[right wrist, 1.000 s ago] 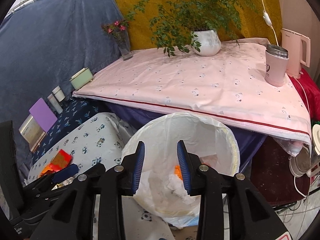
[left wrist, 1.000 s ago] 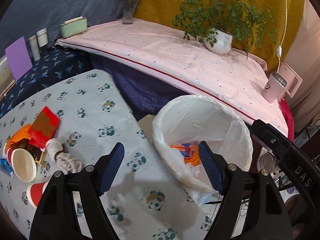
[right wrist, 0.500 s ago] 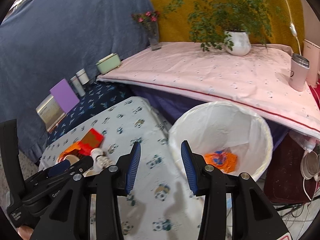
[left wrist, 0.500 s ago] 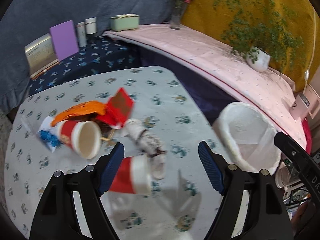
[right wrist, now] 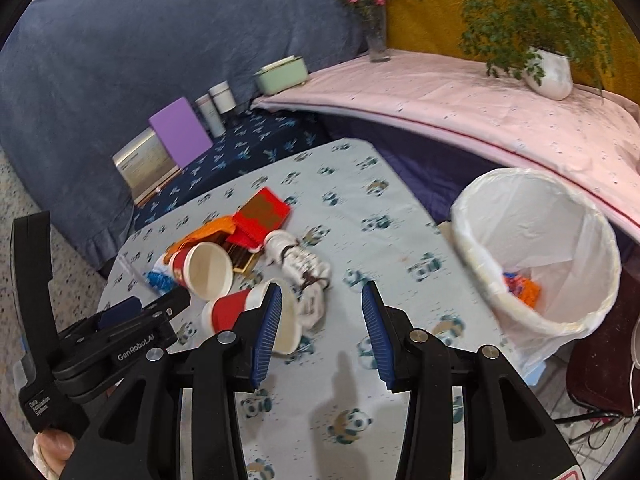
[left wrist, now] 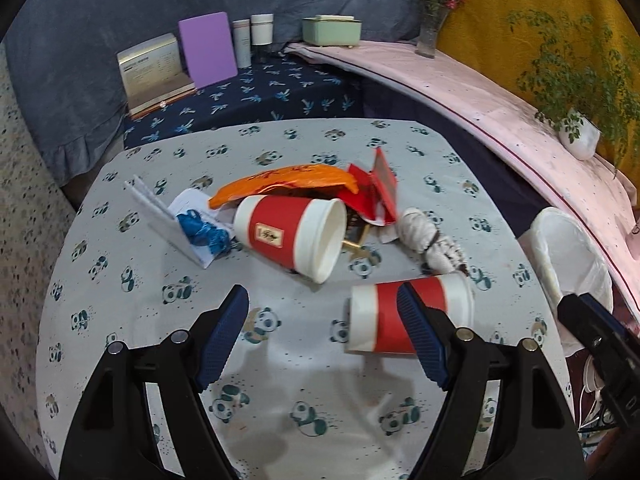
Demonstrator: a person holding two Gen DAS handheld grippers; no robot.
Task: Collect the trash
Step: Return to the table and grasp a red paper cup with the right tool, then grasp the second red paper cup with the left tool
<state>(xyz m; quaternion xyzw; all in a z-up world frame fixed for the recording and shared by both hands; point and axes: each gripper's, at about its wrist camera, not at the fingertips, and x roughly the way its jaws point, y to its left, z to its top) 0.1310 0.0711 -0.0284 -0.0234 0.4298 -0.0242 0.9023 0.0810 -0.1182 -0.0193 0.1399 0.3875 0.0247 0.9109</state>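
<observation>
Two red-and-white paper cups (left wrist: 294,234) lie tipped among wrappers (left wrist: 286,182) on the panda-print cloth (left wrist: 280,144), beside a white-lined bin (right wrist: 536,248)

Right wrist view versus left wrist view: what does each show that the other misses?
Only the right wrist view looks into the bin, with orange trash at its bottom. Only the left wrist view shows the white card with a blue wrapper clearly. Both show the two red paper cups lying on the panda tablecloth.

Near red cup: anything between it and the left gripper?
Nothing visible. The left gripper is open and empty over bare tablecloth; the near red cup lies on its side right at the gripper's right finger.
</observation>
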